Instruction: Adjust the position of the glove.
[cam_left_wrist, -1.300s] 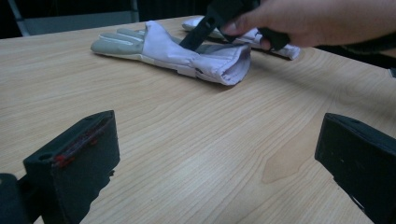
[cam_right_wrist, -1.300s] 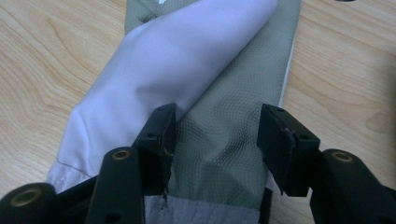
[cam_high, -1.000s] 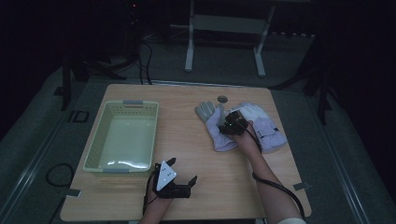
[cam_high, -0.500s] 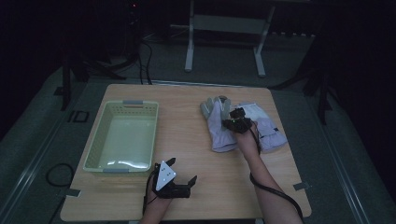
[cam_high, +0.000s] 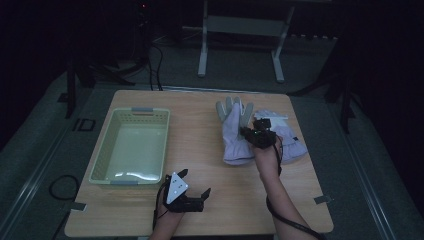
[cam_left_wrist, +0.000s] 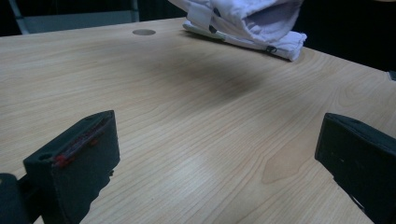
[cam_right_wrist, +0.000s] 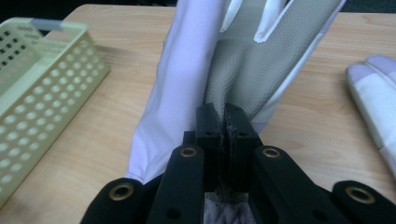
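Two white gloves are at the right half of the wooden table (cam_high: 200, 150). My right gripper (cam_high: 251, 132) is shut on the cuff edge of the left glove (cam_high: 232, 132) and holds it lifted off the wood. In the right gripper view the black jaws (cam_right_wrist: 224, 116) pinch the fabric, and the glove's grey palm (cam_right_wrist: 247, 60) stretches away from them. The second glove (cam_high: 290, 140) lies flat just to the right (cam_right_wrist: 373, 93). My left gripper (cam_high: 195, 182) rests open near the front edge, its jaws (cam_left_wrist: 219, 149) wide apart over bare wood.
A pale green perforated basket (cam_high: 102, 160) stands empty on the left side of the table (cam_right_wrist: 42, 79). White glove fabric (cam_left_wrist: 252, 21) shows far off in the left gripper view. A metal frame (cam_high: 240, 25) stands behind the table.
My right gripper has risen and drawn back toward the person with the left glove in its jaws, and the glove has come up off the table. The left gripper has stayed put.
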